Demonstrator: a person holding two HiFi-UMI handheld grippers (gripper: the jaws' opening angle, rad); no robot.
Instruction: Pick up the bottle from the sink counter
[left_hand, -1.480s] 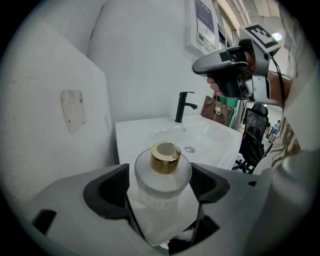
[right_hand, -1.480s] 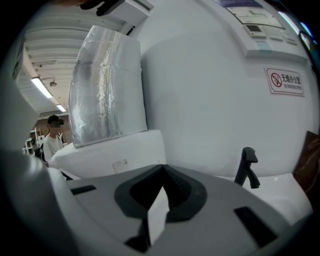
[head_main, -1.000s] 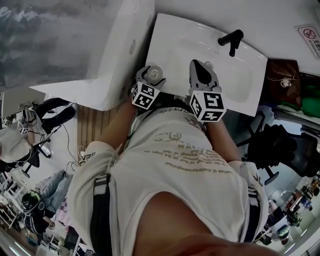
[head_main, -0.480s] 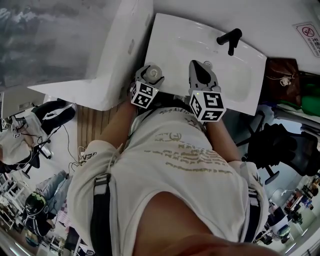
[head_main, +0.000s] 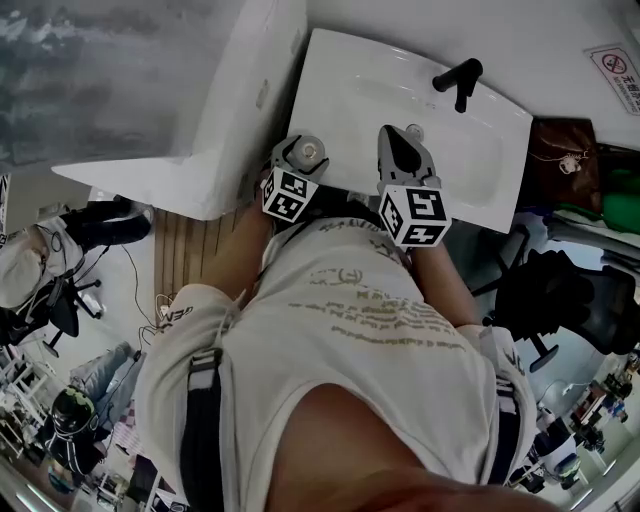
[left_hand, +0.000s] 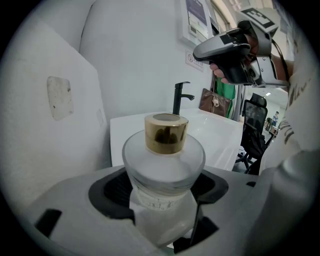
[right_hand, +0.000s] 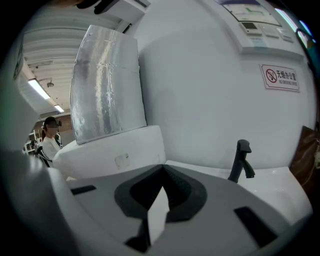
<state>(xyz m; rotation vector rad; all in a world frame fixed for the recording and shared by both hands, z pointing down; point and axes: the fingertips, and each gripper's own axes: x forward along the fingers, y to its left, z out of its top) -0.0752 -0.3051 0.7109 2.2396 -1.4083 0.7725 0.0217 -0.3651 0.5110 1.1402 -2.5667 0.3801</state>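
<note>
Left gripper (left_hand: 162, 216) clamped on frosted bottle (left_hand: 164, 165), gold cap up, held over front left corner of sink counter (head_main: 330, 95). Right gripper (right_hand: 156, 212) closed, empty, just beside it over basin. Black faucet (head_main: 458, 78) at back.

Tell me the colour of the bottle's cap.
Shiny gold cap on the bottle; best in the left gripper view.

Frosted bottle (left_hand: 164, 165) held in the left tongs (left_hand: 162, 210)
It is round, of frosted glass with a pale label and a short gold cap (left_hand: 166, 133). It stands upright, its lower body clamped between the tongs' jaws, by the front left corner of the white sink (head_main: 400, 85).
</note>
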